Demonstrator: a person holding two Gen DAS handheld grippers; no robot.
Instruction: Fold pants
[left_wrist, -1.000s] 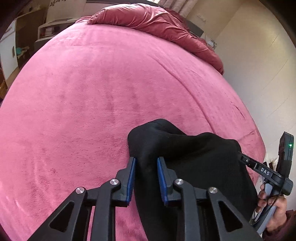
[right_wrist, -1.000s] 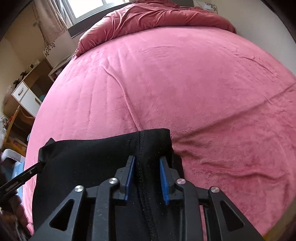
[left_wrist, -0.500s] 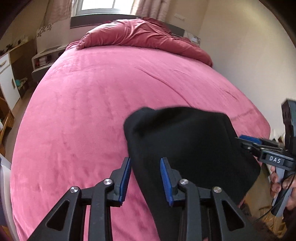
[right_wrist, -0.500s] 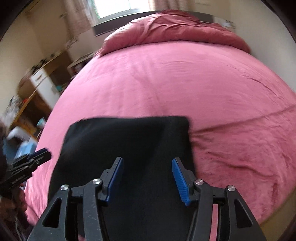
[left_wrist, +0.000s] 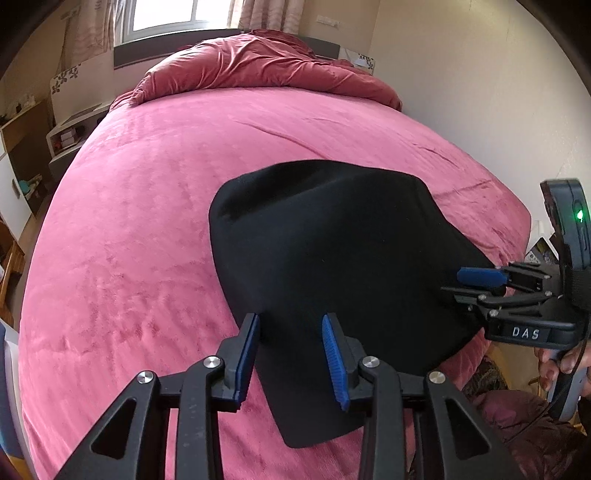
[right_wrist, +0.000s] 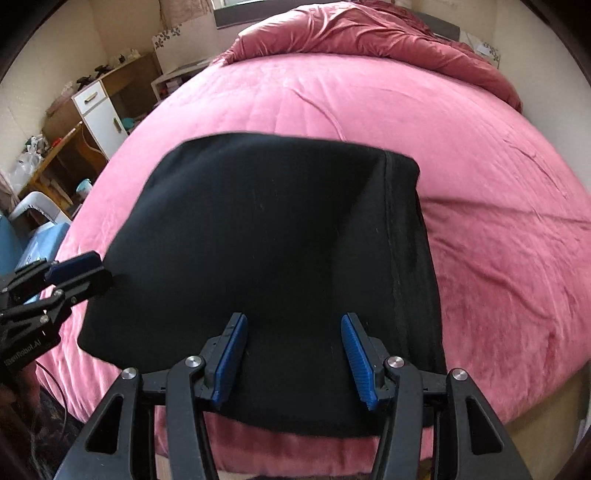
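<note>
One seam (right_wrist: 391, 236) on the pants (right_wrist: 266, 236) shows only from the right wrist.

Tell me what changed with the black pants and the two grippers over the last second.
Both grippers let go. A second ago the left gripper and right gripper each pinched an edge of the black pants; now both have drawn back toward the bed's near edge, the left's jaws opening, the right's open, and the pants lie flat, folded. The pink bed cover and rumpled duvet are unchanged.
</note>
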